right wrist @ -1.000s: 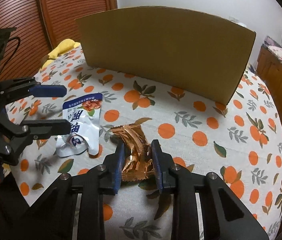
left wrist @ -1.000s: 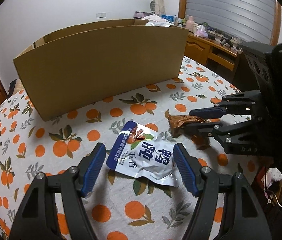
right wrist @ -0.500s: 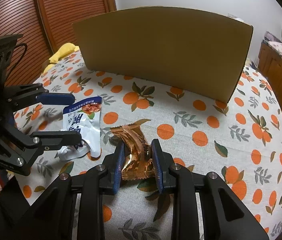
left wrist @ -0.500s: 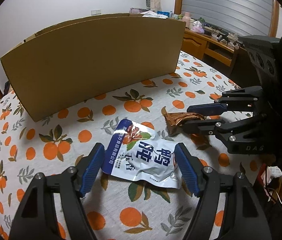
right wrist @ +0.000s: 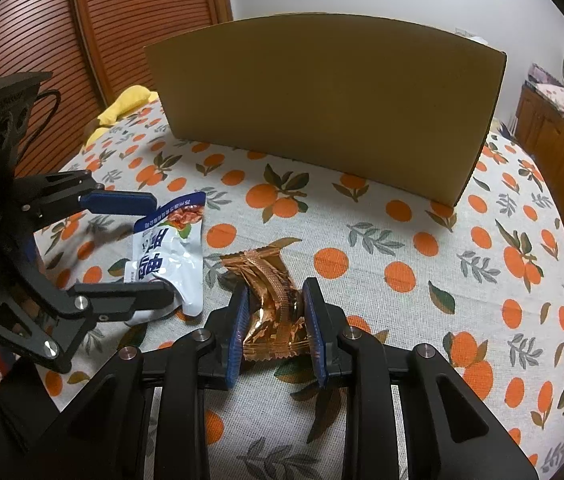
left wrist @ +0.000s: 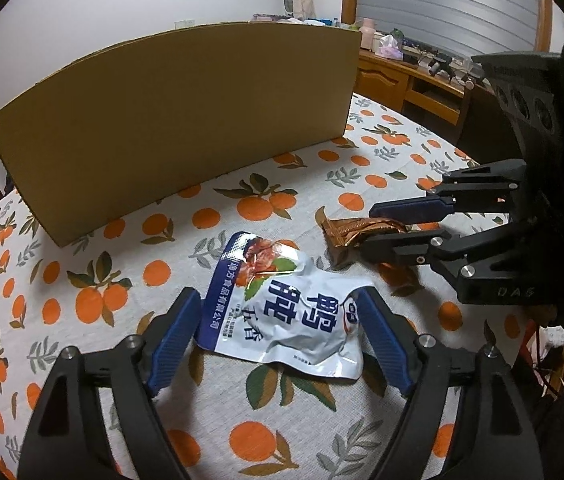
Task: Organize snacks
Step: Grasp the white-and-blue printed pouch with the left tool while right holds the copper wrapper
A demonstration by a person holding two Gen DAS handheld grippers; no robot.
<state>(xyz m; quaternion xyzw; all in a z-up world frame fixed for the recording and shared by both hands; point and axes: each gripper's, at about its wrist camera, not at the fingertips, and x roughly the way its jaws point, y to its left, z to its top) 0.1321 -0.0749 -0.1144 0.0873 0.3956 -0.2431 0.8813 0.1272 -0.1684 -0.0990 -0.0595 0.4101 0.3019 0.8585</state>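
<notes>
A white and blue snack pouch (left wrist: 282, 312) lies flat on the orange-print tablecloth (left wrist: 82, 280). My left gripper (left wrist: 278, 296) straddles it, one blue pad at each side edge, and its jaws are opening, so the pads are not pressing. In the right wrist view the left gripper (right wrist: 158, 246) is at the left around the pouch (right wrist: 170, 248). My right gripper (right wrist: 276, 292) is shut on a copper foil snack (right wrist: 266, 268), pinched at its near end and resting on the cloth. From the left wrist, the right gripper (left wrist: 369, 229) and copper snack (left wrist: 345, 230) are just right of the pouch.
A tall cardboard box (left wrist: 182, 120) stands across the back of the table, also seen as the cardboard box (right wrist: 321, 100); its inside is hidden. A yellow cloth (right wrist: 130, 98) lies past the left table edge. Wooden cabinets (left wrist: 401, 80) stand behind on the right.
The left gripper's jaws have spread a little wider around the pouch, and it has edged forward toward the box. The right gripper and the copper snack have stayed where they were.
</notes>
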